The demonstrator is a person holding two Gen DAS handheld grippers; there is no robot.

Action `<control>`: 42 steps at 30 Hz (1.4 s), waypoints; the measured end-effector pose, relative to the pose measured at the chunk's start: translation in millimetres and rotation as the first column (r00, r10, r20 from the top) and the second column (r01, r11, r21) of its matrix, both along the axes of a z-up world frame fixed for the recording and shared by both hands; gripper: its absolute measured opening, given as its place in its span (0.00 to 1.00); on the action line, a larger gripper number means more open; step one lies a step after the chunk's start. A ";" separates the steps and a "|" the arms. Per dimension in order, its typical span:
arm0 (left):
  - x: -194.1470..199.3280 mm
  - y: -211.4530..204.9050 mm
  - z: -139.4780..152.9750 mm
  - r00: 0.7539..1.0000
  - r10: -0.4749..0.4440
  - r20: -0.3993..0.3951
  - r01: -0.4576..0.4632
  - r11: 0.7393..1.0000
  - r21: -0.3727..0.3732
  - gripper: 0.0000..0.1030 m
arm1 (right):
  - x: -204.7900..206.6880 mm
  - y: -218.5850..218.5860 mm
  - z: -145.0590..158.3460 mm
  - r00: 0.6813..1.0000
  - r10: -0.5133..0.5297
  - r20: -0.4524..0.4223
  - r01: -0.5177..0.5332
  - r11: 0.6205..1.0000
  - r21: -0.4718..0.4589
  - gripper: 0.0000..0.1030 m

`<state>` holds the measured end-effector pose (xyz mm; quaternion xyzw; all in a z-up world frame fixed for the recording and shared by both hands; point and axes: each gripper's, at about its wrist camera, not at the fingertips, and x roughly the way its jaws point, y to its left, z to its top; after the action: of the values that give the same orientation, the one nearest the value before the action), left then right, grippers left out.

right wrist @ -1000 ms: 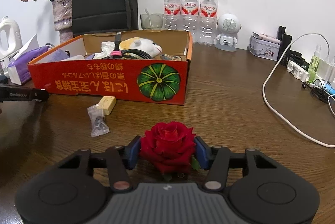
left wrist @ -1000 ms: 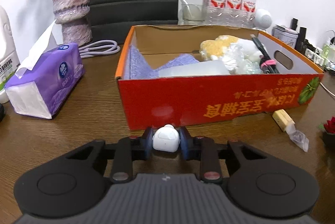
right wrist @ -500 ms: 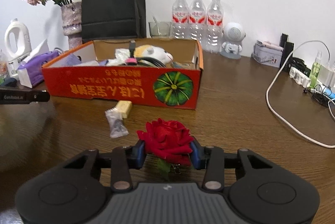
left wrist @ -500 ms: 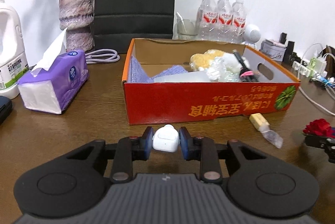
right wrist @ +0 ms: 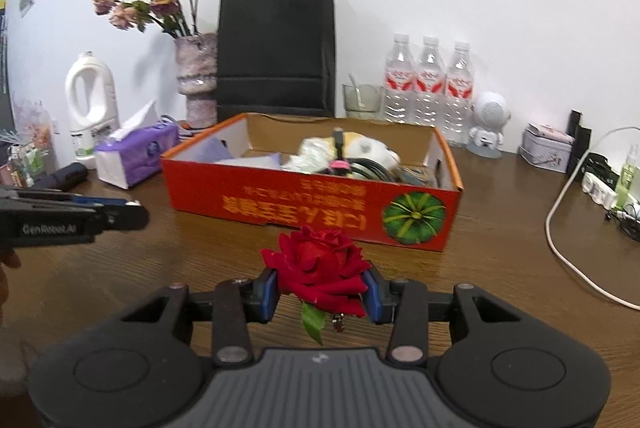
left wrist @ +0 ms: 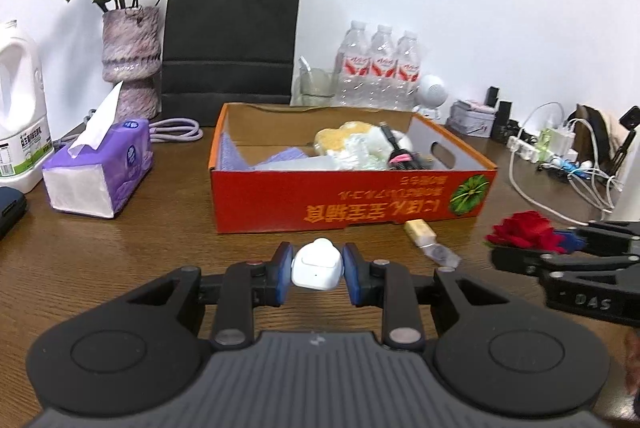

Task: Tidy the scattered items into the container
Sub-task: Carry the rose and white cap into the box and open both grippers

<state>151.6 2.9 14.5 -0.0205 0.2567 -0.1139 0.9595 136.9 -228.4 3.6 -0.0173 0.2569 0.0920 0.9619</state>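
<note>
My left gripper [left wrist: 317, 270] is shut on a small white earbud case [left wrist: 317, 264], held above the wooden table in front of the red cardboard box [left wrist: 348, 202]. My right gripper [right wrist: 320, 284] is shut on a red artificial rose [right wrist: 318, 264], lifted off the table before the same box [right wrist: 304, 204]. In the left wrist view the rose [left wrist: 524, 228] and the right gripper show at the right edge. The box holds a purple cloth, a yellow plush, crumpled plastic and a black cable. A yellow wrapped candy [left wrist: 420, 229] and a clear sachet [left wrist: 440, 254] lie beside the box front.
A purple tissue pack [left wrist: 100, 172], white jug [left wrist: 20, 116], vase of dried flowers [left wrist: 130, 60] and black paper bag [left wrist: 232, 40] stand left and behind. Water bottles [left wrist: 380, 68], a white speaker figure [left wrist: 432, 92], a tin and a power strip with cables [left wrist: 560, 148] fill the right.
Both grippers have risen and drawn back from the box with their items. The right jaws closed tighter on the rose, lifting it off the table.
</note>
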 end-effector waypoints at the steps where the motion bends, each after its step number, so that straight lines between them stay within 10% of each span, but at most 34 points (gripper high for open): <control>1: -1.5 -0.4 1.8 1.000 -0.004 0.005 0.004 1.000 -0.002 0.27 | -0.9 2.5 1.6 1.000 0.004 0.003 -0.004 1.000 0.001 0.39; 22: 99.5 -11.0 65.4 0.996 -0.017 0.092 0.020 1.000 -0.021 0.27 | 98.9 -0.5 52.1 0.998 -0.042 0.050 0.040 0.999 0.036 0.39; 42: 202.7 -29.6 12.8 0.996 0.045 -0.071 -0.040 0.997 0.069 0.33 | 206.1 -30.8 2.9 0.979 -0.164 -0.123 0.158 0.986 -0.055 0.41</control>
<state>354.3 -26.7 27.3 0.0022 0.2946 -0.0840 0.9519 343.0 -259.2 6.5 -0.0123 0.3204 0.0088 0.9471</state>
